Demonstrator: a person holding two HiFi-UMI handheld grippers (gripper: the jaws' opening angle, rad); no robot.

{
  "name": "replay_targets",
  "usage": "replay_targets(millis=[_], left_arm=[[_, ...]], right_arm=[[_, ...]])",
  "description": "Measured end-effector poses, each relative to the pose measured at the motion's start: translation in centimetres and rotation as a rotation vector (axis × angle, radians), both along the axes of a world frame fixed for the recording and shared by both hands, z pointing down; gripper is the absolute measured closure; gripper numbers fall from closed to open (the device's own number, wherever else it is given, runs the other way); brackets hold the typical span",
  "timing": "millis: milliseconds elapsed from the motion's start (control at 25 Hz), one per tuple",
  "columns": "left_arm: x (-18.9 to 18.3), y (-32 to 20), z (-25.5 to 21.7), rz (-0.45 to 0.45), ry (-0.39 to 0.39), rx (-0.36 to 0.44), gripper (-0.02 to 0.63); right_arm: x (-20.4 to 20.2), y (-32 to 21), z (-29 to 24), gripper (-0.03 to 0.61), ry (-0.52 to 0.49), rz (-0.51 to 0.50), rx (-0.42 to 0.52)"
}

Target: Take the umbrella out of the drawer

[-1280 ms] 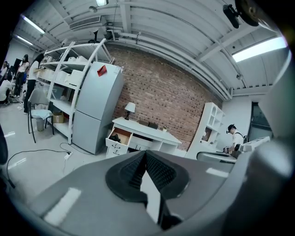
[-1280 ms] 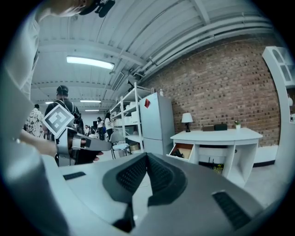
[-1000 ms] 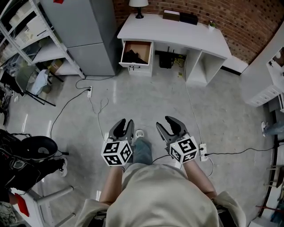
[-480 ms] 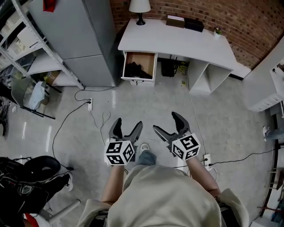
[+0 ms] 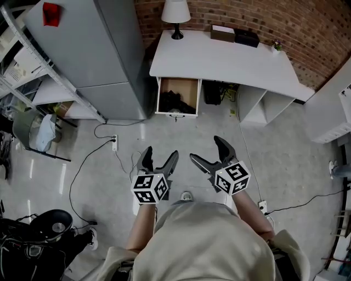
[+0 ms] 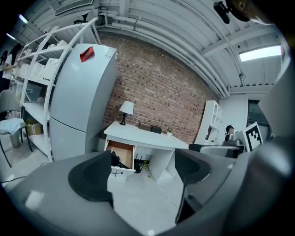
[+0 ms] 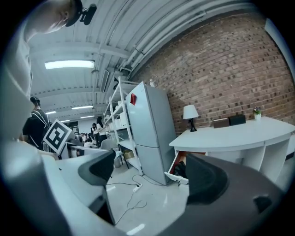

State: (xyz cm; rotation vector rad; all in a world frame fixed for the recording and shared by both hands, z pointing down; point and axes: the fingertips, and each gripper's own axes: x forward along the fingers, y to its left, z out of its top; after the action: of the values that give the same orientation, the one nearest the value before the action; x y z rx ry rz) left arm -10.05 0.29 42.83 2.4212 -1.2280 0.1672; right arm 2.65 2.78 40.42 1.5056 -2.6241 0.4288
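"Across the grey floor [image 5: 181, 137] from both grippers, where did the umbrella [image 5: 174, 102] lie?"

"Inside the open drawer [image 5: 176, 113] under the left end of the white desk [image 5: 219, 57]. It was a dark heap against the wooden bottom. The drawer stood pulled out, just beside the tall grey cabinet [image 5: 93, 49]."

"How near were the tools to it?"

"Well apart from it. In the head view the left gripper [image 5: 160, 155] and the right gripper [image 5: 204, 149] were held side by side in front of the person [image 5: 203, 241]. Both pointed toward the desk, with bare floor between their tips and the drawer front. The left one sat almost straight below the drawer, and the right one a little off to the side."

"Were they holding anything?"

"No. Both sets of jaws were opening, already spread wide, with nothing between them. The left gripper view showed the drawer and its dark contents through the gap, close to the left jaw. In the right gripper view the drawer showed just beside the right jaw."

"What else was around?"

"A lamp [image 5: 176, 13] and two boxes [image 5: 235, 35] stood at the back of the desk by the brick wall [image 5: 285, 22]. A power strip [image 5: 114, 142] lay on the floor near the cabinet."
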Motion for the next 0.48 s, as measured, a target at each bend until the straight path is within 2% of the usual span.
replay_targets(millis=[240,480], left_arm=[[-0.6,-3.5,0.7,-0.008,-0.030,-0.010,0.198],[-1.1,-6.1,3.6,-0.066,-0.031,-0.081,0.198]], right_arm=[[-0.4,-3.7,0.9,0.121,-0.001,0.004,-0.023],[-0.2,-7.3,3.6,0.121,0.031,-0.019,-0.070]])
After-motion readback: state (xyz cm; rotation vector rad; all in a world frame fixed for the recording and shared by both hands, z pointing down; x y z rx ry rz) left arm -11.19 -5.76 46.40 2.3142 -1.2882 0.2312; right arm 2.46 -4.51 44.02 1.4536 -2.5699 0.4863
